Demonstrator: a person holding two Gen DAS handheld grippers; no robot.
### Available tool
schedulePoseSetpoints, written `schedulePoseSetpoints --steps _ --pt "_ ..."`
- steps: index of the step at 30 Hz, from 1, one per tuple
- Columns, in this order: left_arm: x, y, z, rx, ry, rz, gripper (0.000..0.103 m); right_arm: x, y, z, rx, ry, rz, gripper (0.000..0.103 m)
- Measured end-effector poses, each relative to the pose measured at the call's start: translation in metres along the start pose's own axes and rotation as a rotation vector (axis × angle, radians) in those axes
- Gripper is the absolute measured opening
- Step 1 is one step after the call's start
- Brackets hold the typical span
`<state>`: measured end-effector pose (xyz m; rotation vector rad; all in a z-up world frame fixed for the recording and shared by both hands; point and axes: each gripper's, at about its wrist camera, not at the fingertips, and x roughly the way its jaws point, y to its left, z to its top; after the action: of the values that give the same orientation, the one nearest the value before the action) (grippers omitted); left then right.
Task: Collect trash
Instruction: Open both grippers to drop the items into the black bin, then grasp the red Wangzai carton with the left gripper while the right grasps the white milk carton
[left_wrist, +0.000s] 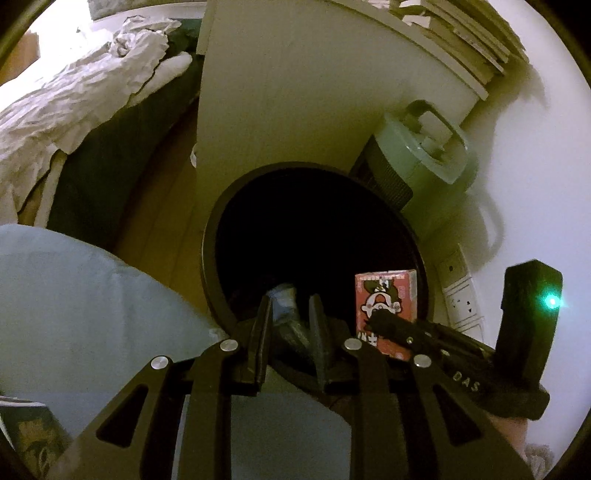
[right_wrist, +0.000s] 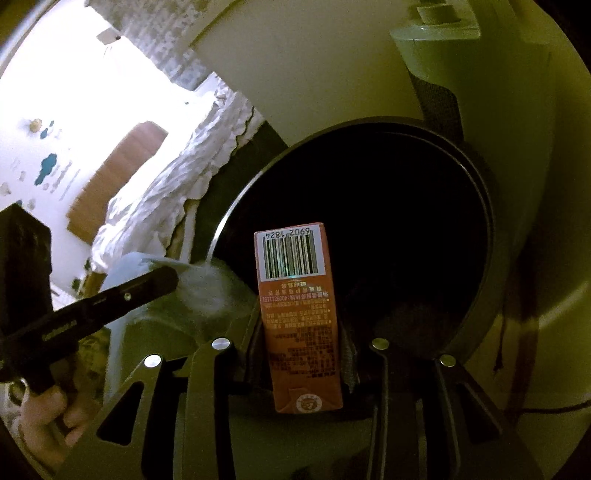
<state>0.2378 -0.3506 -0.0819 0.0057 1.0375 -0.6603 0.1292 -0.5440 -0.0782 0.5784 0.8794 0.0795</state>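
The right gripper (right_wrist: 299, 332) is held over the near rim of a round black bin (right_wrist: 236, 199), and a small orange drink carton (right_wrist: 295, 295) is gripped between its jaws, barcode end pointing out over the dark opening. In the left wrist view the same carton (left_wrist: 386, 306) is seen upright at the right of the bin (left_wrist: 210, 236), its cartoon-printed face turned toward that camera.

The left gripper (left_wrist: 290, 317) is also aimed into the bin. Its jaws are nearly closed, and a dark crumpled bit of wrapping (left_wrist: 286, 299) lies between them; whether the pads actually press on it cannot be told in the gloom.

Several risks can be judged from here. The carton is held near the rim, not over the middle, so if it is released too soon it could strike the edge and tumble out onto the wooden floor (left_wrist: 170, 206). The two grippers are crowded close together over one opening, and a knock between them could jar either item loose. A light wrapper may cling to a pad instead of dropping when the jaws are parted. The bin is wedged between a pale cabinet (left_wrist: 280, 110) and a green appliance (left_wrist: 432, 147), so anything that is flicked far or right could be lost in the gaps behind it. The bin's depth is hidden in darkness.
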Motion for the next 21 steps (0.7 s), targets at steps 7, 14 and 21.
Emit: schedulePoseSetpoints --steps 7,14,21 --pt "-0.033 -0.003 -0.011 0.005 -0.039 -0.023 0.023 -0.003 0.004 0.0 0.001 -0.033 0.018 0.05" --pt "-0.104 0.01 -0.032 -0.031 -0.126 -0.054 0.044 -0.003 0.014 -0.005 -0.023 -0.058 0.01 0.056" --pt "-0.21 0.082 -0.075 -0.028 -0.277 0.066 0.074 -0.026 0.061 -0.023 -0.171 -0.131 0.058 0.064"
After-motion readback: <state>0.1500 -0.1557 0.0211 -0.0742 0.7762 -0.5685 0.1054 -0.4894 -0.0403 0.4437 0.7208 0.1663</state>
